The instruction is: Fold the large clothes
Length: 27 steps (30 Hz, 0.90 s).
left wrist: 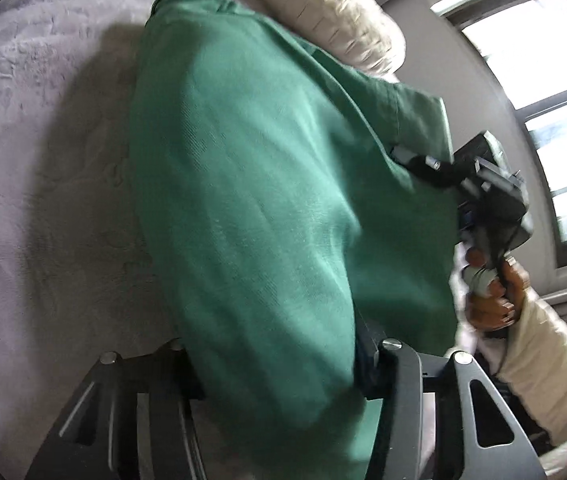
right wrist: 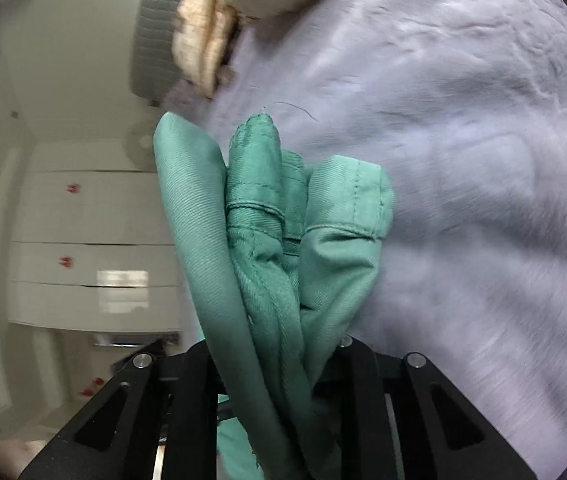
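The green garment [left wrist: 243,208] hangs bunched in thick folds above the lavender bedspread [left wrist: 43,200]. The left tongs [left wrist: 283,380] and the right tongs [right wrist: 279,364] each clamp a gathered edge of it.

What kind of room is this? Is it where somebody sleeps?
Probably a bedroom. The green garment hangs over a wide bed sheet with a pillow at its edge, a white chest of drawers stands nearby, and a window lets in daylight.
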Each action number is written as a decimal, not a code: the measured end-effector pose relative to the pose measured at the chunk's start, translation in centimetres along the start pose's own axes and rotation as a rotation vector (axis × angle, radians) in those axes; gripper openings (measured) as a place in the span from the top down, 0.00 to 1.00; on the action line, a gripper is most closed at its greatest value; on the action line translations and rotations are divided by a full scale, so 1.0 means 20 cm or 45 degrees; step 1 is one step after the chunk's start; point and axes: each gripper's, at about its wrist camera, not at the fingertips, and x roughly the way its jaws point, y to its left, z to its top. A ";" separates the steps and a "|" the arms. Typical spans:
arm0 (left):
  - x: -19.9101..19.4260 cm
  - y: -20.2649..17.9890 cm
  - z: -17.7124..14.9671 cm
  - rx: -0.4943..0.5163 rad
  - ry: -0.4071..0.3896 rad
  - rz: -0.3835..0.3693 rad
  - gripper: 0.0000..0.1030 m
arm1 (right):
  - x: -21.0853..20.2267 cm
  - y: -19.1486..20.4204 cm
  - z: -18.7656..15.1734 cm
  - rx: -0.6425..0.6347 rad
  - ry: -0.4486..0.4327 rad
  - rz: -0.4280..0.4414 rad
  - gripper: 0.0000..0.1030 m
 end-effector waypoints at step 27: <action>-0.77 0.47 -0.91 -0.119 0.206 0.196 0.45 | 0.59 0.41 -0.86 -0.108 0.222 -0.573 0.45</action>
